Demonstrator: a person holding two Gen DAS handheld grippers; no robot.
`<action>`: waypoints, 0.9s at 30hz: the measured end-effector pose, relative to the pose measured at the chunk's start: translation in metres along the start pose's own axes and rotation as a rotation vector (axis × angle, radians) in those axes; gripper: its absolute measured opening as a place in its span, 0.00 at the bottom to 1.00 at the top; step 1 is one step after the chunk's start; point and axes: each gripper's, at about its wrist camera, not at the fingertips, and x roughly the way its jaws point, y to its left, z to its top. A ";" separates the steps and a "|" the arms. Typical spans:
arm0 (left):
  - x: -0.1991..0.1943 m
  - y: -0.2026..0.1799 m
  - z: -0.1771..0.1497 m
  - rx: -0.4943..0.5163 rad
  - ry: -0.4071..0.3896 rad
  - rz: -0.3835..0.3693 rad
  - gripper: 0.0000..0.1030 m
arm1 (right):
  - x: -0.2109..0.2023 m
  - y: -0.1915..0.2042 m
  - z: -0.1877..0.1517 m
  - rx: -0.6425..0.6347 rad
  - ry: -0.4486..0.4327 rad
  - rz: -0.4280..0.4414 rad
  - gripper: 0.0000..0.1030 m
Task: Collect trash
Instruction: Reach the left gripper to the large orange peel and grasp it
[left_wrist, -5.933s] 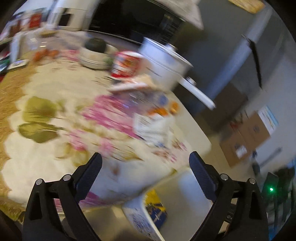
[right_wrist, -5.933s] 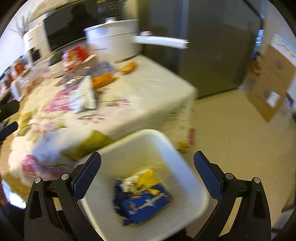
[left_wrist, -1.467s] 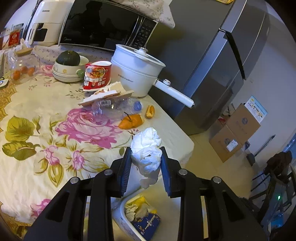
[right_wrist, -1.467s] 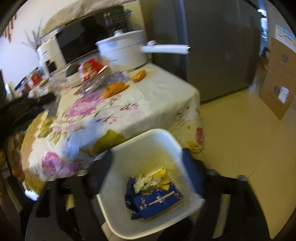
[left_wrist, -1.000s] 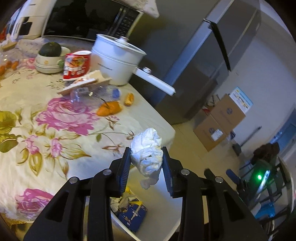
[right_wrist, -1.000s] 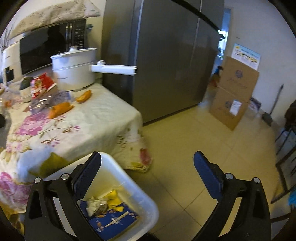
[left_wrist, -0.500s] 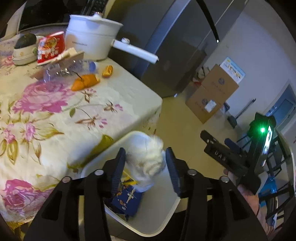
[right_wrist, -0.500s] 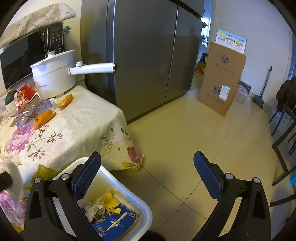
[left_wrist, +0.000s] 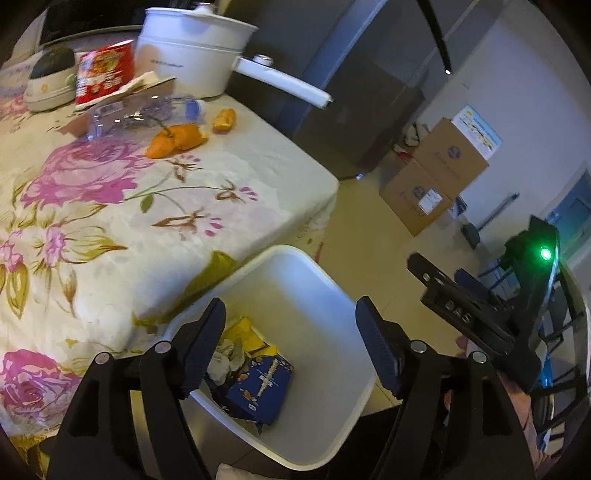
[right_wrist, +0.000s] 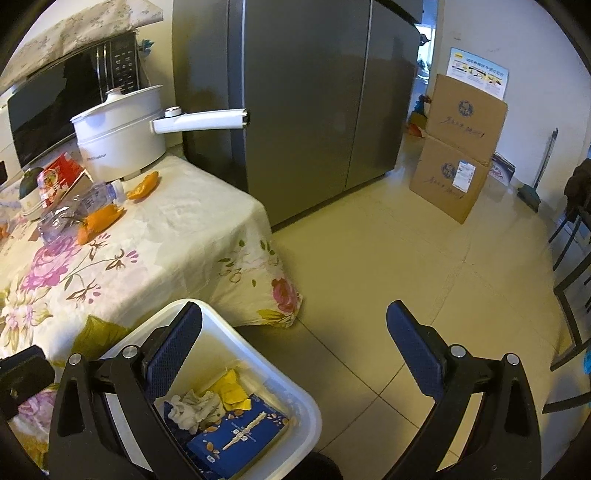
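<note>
A white trash bin (left_wrist: 295, 258) stands on the floor beside the table. My left gripper (left_wrist: 291, 343) is open and empty above it. The crumpled white tissue (right_wrist: 192, 406) lies in the bin (right_wrist: 258, 354) with a blue box (right_wrist: 236, 435) and a yellow wrapper (right_wrist: 232, 387); the tissue (left_wrist: 223, 358) shows by my left finger. My right gripper (right_wrist: 295, 347) is open and empty over the bin's right rim and the floor. Orange peels (left_wrist: 177, 140), a crushed clear bottle (left_wrist: 144, 110) and a red cup (left_wrist: 103, 74) lie on the table.
The table has a floral cloth (left_wrist: 110, 206). A white pot (right_wrist: 118, 133) with a long handle overhangs the far corner. A grey fridge (right_wrist: 295, 92) stands behind. Cardboard boxes (right_wrist: 458, 155) sit on the floor at right. A dark chair (right_wrist: 572, 266) is at far right.
My left gripper carried the tissue from over the table to above the bin, opened and let it fall in. My right gripper swung right, away from the bin, and stayed open.
</note>
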 end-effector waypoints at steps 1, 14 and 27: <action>-0.001 0.005 0.003 -0.018 -0.006 0.009 0.71 | 0.000 0.003 0.001 -0.008 0.005 0.010 0.93; 0.000 0.070 0.079 -0.199 -0.132 0.087 0.71 | 0.000 0.072 0.068 -0.141 -0.058 0.106 0.93; 0.078 0.117 0.136 -0.332 -0.171 0.133 0.55 | 0.042 0.055 0.077 -0.033 0.017 0.129 0.93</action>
